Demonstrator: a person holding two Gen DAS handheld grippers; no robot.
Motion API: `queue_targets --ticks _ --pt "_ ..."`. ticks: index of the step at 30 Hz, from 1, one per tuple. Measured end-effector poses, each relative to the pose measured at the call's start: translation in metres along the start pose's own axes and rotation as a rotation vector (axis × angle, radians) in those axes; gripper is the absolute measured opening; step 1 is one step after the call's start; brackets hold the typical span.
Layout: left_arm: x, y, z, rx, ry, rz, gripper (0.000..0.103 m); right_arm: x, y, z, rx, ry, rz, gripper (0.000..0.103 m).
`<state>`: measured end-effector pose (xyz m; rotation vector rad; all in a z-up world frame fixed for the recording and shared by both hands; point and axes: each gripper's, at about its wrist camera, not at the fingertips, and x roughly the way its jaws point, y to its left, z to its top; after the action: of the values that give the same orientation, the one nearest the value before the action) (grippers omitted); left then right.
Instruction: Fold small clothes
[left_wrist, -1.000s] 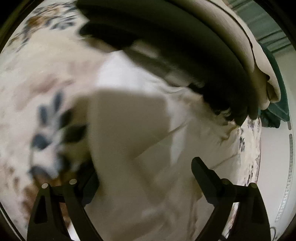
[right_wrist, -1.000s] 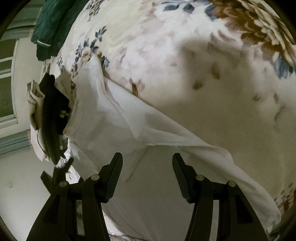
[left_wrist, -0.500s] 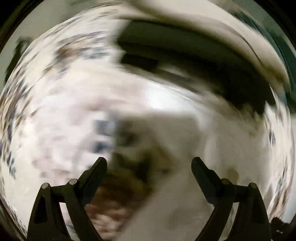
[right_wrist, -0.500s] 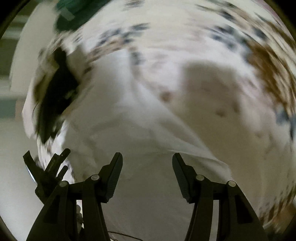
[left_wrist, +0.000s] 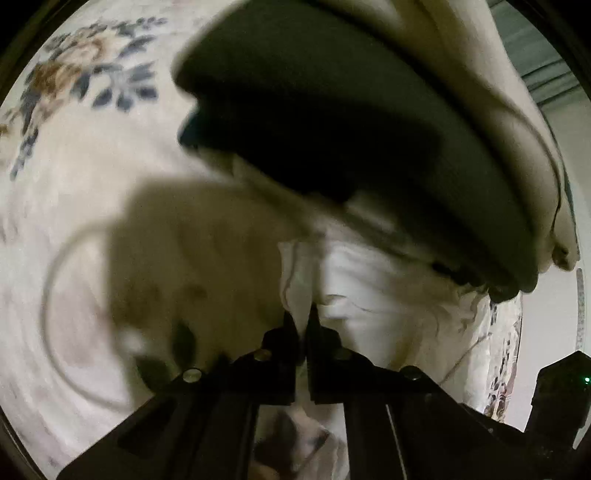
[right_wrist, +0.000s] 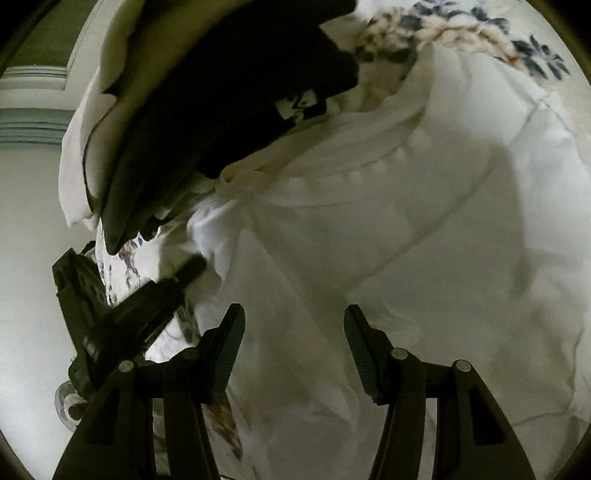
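A home bedroom: a floral bedspread (left_wrist: 85, 177) with blue-and-brown flower prints fills the left of the left wrist view and shows again at upper right of the right wrist view. A pile of clothes (right_wrist: 207, 122) lies on it, with pale wall (right_wrist: 29, 206) at left.

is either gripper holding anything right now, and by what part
The left gripper is shut on the white garment, pinching a bunched fold at its edge. The right gripper is open, holding nothing.
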<state>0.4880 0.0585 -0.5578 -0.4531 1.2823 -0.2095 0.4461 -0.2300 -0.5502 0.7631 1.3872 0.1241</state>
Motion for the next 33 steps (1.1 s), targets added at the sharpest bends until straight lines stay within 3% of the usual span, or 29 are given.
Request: queue_targets --ticks 2,6,9,12,14,16,18,22,24,26,28,33 --pt "-0.011 0.006 0.011 0.029 -0.045 0.023 0.003 0.002 0.009 -0.002 -0.017 0.006 0.0 0.058" --pt "-0.011 0.01 0.024 0.08 -0.029 0.037 0.003 0.011 0.033 -0.009 -0.11 0.014 -0.03 0.058" --pt "-0.016 0.012 0.035 0.064 -0.017 0.048 0.008 0.022 0.058 -0.014 -0.198 0.012 -0.07 0.058" --pt "-0.05 0.043 0.035 0.034 -0.051 0.095 0.008 0.04 0.075 -0.015 -0.287 0.023 -0.117 0.058" --pt "-0.068 0.055 0.029 0.028 -0.094 0.129 0.015 0.056 0.078 -0.013 -0.321 0.05 -0.156 0.058" --pt "-0.084 0.067 0.021 0.008 -0.119 0.161 0.039 0.06 0.076 -0.008 -0.339 0.047 -0.209 0.056" --pt "-0.095 0.078 0.011 -0.004 -0.131 0.18 0.049 0.047 0.066 -0.001 -0.324 -0.023 -0.319 0.056" --pt "-0.086 0.071 -0.021 -0.024 -0.133 0.228 0.049 0.004 0.025 0.015 -0.189 -0.117 -0.503 0.056" --pt "-0.078 0.06 -0.039 -0.029 -0.133 0.239 0.049 -0.012 0.014 0.017 -0.154 -0.128 -0.483 0.056" --pt "-0.077 0.056 -0.052 -0.027 -0.127 0.27 0.049 -0.027 0.013 0.013 -0.137 -0.142 -0.406 0.056" --pt "-0.078 0.058 -0.063 -0.017 -0.126 0.295 0.049 -0.029 0.028 0.006 -0.195 -0.132 -0.338 0.056" --pt "-0.061 0.055 -0.084 0.046 -0.103 0.389 0.05 0.028 0.076 -0.011 -0.342 0.002 -0.288 0.056"
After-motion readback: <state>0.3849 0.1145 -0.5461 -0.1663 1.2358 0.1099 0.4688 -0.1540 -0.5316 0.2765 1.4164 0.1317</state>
